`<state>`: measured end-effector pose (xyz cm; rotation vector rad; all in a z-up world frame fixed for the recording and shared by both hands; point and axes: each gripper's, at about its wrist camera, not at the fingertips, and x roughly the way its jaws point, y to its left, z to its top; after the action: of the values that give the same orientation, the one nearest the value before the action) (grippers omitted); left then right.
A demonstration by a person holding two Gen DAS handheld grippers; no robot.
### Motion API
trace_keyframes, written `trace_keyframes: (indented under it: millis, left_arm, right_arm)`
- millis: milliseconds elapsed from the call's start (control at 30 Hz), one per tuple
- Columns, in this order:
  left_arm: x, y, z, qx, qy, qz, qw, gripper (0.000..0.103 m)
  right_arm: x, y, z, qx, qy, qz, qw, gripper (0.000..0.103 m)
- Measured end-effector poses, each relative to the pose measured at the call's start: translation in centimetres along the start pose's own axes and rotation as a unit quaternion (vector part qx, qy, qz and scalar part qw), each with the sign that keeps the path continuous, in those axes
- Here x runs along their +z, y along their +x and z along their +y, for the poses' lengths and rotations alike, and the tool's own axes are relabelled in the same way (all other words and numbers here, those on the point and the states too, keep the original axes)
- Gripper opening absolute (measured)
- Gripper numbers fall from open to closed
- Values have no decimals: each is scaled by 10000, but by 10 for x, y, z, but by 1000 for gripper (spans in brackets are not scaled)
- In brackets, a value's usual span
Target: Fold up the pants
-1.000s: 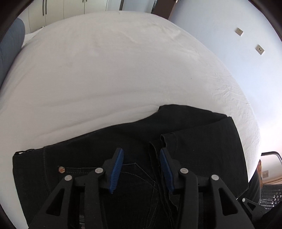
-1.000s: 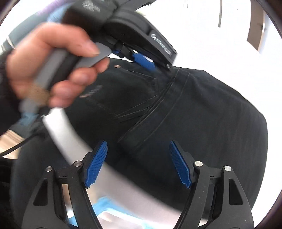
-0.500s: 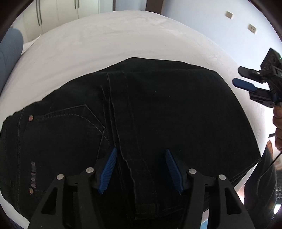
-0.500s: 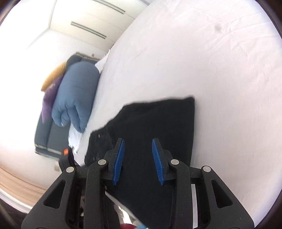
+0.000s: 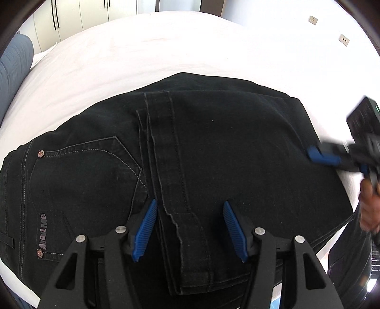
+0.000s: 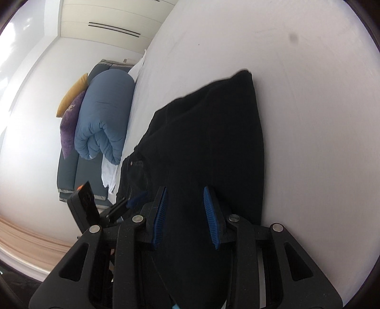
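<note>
The right tongs [image 5: 323,158] are coming in to the pants' [image 5: 213,147] right edge. The left tongs [image 5: 190,231] are opening wider.

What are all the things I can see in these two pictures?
pants: one, black, folded flat on the bed
bed: one, white sheet, under the pants
duvet: one, blue, rolled, beside the bed
cushions: two, yellow and purple, behind the duvet
wardrobe: one, white, beyond the bed
wall sockets: two, white, on the wall
left gripper: one, black with blue pads, jaws open above the pants
right gripper: one, same colours, jaws open over the pants' edge
hand: one, holding the right gripper
</note>
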<state>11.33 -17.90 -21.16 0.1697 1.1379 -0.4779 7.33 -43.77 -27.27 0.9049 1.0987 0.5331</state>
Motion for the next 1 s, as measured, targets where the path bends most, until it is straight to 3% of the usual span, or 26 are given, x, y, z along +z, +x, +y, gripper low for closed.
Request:
trace_keyframes:
  millis: [167, 333, 467, 533, 667, 767, 833, 867, 900, 933, 1000]
  left_arm:
    - [-2, -1, -2, 12, -12, -23, 10000, 60]
    - [-1, -8, 1, 7, -24, -46, 10000, 60]
    - [-2, -9, 3, -10, -44, -72, 10000, 60]
    - [-3, -10, 4, -11, -55, -91, 9999, 60]
    - [-6, -9, 6, -26, -95, -122, 9999, 60]
    - [-9, -8, 8, -47, -129, -154, 9998, 60]
    - [-11, -8, 10, -60, -173, -183, 9997, 60]
    - [-12, -8, 11, -66, -190, -201, 9996, 60]
    - [-13, -7, 11, -65, -203, -207, 9996, 60]
    - [-14, -8, 12, -69, -216, -221, 9995, 60]
    - [-15, -9, 15, -116, -280, -253, 9992, 60]
  right_arm:
    - [-73, -18, 11, 81, -120, 218, 9997, 29]
    - [-113, -21, 19, 132, 37, 276, 9995, 29]
    - [-133, -17, 45, -518, -430, 708, 9952, 32]
    - [-133, -24, 61, -341, -586, 585, 9960, 33]
    - [-107, -41, 91, 588, -680, -17, 9959, 33]
    - [-87, -31, 96, 692, -607, -127, 9957, 33]
    - [-77, -14, 88, 649, -462, -103, 9968, 36]
    - [-74, -1, 74, 413, -233, -39, 9989, 44]
    - [-72, 16, 55, -145, 137, 128, 9997, 44]
    - [-73, 27, 40, -450, 341, 189, 9982, 19]
    - [-73, 22, 40, -491, 360, 13, 9981, 21]
